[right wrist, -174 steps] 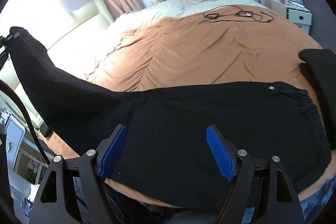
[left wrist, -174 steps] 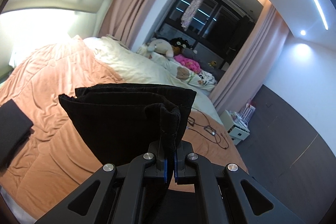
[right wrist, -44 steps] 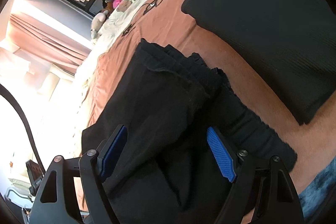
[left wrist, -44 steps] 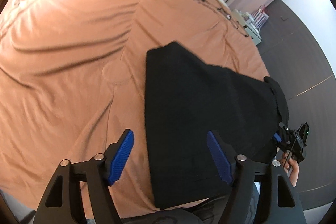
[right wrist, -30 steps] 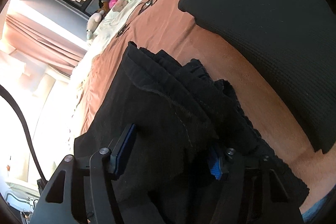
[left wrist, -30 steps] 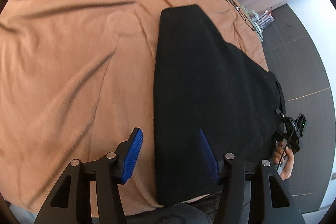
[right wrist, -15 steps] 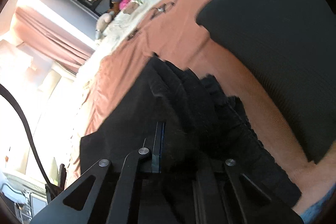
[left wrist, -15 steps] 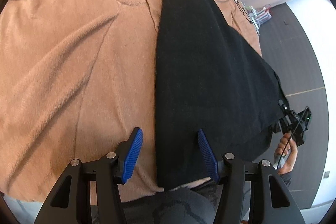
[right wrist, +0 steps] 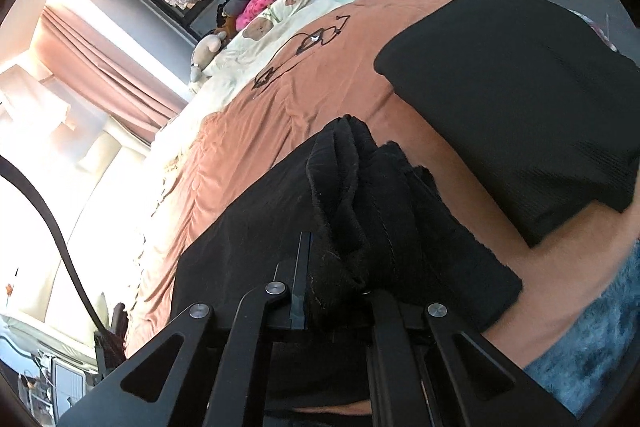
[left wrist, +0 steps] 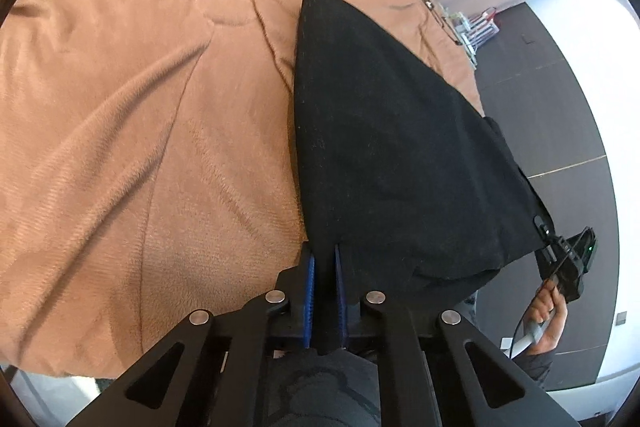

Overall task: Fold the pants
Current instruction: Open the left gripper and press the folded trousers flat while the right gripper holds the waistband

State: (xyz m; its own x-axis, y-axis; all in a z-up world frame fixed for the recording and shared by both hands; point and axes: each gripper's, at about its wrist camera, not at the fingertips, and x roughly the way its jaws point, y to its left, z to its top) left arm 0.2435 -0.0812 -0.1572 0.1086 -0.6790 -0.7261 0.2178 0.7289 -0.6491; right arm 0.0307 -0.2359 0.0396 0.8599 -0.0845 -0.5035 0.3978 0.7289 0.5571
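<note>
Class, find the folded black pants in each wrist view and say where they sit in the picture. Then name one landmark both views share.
Left wrist view: the folded black pants fill the centre-right, running from the shut left gripper toward the top.
Right wrist view: the pants lie lower centre, bunched in the shut right gripper.
Shared landmark: the orange-brown bed cover under them.

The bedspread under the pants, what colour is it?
Plain orange-brown bedspread, no pattern; the left wrist view shows it best.
</note>
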